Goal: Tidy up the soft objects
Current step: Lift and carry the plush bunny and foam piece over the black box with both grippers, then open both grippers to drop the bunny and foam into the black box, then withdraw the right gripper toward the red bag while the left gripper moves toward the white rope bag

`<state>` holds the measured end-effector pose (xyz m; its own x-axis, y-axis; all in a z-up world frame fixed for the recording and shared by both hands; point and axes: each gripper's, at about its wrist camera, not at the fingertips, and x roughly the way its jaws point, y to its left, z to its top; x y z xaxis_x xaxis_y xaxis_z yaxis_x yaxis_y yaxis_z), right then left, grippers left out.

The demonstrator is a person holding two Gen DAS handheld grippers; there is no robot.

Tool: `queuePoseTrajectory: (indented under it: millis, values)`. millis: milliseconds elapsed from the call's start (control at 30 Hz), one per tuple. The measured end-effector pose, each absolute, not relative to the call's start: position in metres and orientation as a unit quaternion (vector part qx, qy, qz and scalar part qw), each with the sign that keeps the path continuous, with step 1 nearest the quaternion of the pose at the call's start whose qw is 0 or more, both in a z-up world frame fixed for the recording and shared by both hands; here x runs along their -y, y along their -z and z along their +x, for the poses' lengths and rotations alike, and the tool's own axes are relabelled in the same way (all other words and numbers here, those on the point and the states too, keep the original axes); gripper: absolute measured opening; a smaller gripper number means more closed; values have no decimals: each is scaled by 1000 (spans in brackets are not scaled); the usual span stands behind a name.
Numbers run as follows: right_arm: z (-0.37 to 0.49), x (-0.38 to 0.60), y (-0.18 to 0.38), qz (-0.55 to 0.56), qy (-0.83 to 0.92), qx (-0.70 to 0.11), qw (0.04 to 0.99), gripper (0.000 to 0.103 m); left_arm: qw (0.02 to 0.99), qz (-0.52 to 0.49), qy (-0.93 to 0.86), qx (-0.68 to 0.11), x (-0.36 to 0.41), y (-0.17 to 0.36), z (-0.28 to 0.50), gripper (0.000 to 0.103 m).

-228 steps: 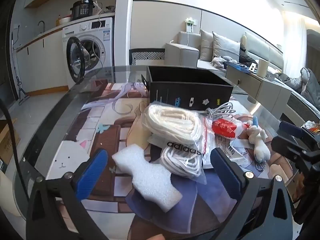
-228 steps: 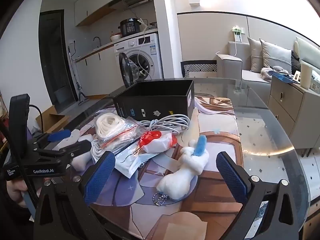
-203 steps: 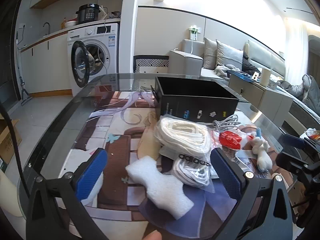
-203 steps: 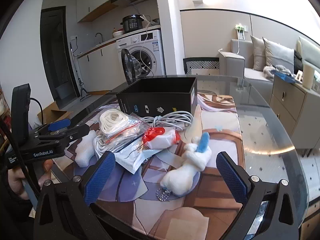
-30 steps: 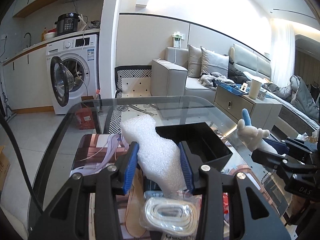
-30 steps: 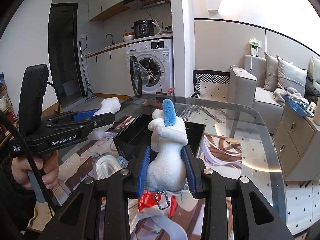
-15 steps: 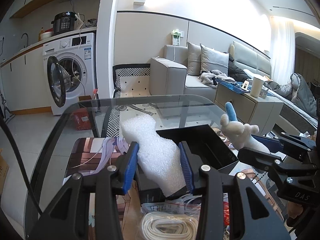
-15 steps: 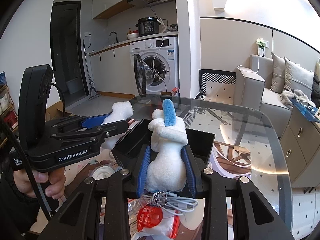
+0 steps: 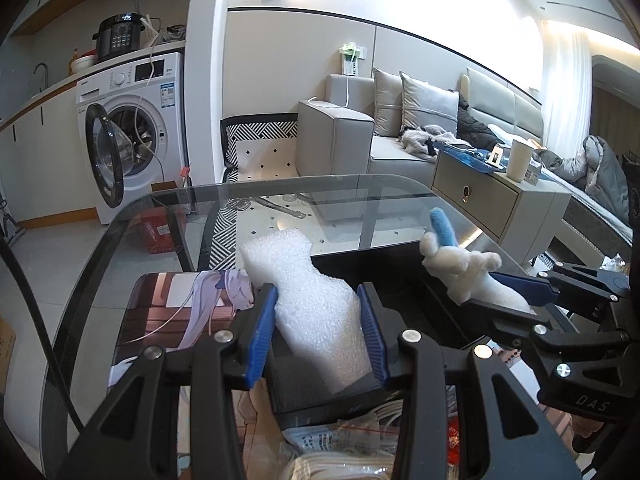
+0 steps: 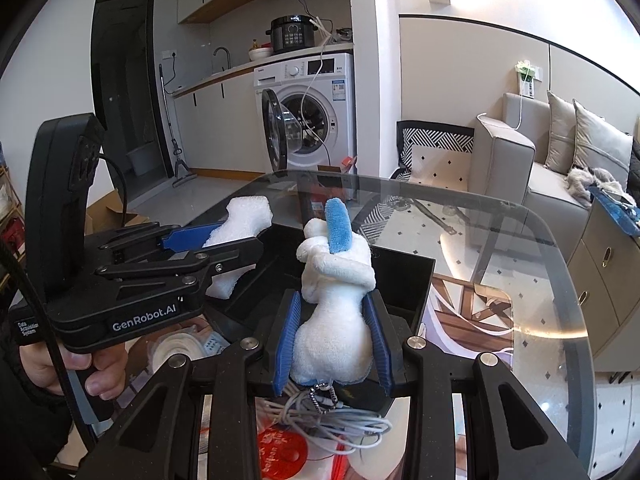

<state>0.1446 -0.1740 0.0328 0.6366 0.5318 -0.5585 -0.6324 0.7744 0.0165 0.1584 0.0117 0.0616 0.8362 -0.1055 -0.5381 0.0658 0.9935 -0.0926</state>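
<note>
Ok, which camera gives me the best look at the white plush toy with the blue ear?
The right wrist view: the white plush toy with the blue ear sits centred and close in the right gripper, clamped at its body over the black box. The left wrist view shows the toy side-on, small, near the right edge.

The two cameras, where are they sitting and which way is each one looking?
Left wrist: on the left gripper, looking along its fingers at the foam over the box; no hand shows.
Right wrist: on the right gripper, looking at the plush; a hand shows.
Shared: both grippers, foam, plush, box, washing machine.
</note>
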Motion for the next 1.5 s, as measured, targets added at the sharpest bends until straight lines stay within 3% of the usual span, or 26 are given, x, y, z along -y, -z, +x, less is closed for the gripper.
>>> queuePoseTrajectory:
  millis: [400,500,533,567,600,667,700,767,833,933,1500]
  values:
    - [166,172,-21,-98,-320,-287,897,34,954,-32,64,-290,-4,-52,173,41]
    - [165,174,-23,-104,-324,-281,897,37,952,-30,63,-298,-4,-52,176,49]
    - [165,175,-24,-103,-324,-278,899,42,951,-32,65,-301,-3,-52,176,60]
    - [163,178,-24,-100,-324,-274,900,49,950,-38,68,-302,-4,-52,176,63]
    - [161,181,-25,-98,-322,-271,902,52,950,-40,71,-300,-3,-53,175,64]
    - [157,184,-27,-98,-318,-270,904,54,952,-35,68,-296,-3,-54,171,80]
    - [155,186,-28,-99,-318,-270,903,56,954,-33,65,-292,-2,-55,169,84]
    - [149,189,-31,-99,-317,-267,904,78,956,-30,65,-284,-2,-57,163,92]
    - [139,194,-33,-94,-312,-260,909,91,958,-28,58,-279,-4,-59,157,102]
    - [127,201,-36,-88,-310,-255,912,102,963,-23,41,-264,-8,-64,146,103]
    - [83,218,-28,-72,-307,-272,909,102,962,-23,22,-270,-27,-64,92,103]
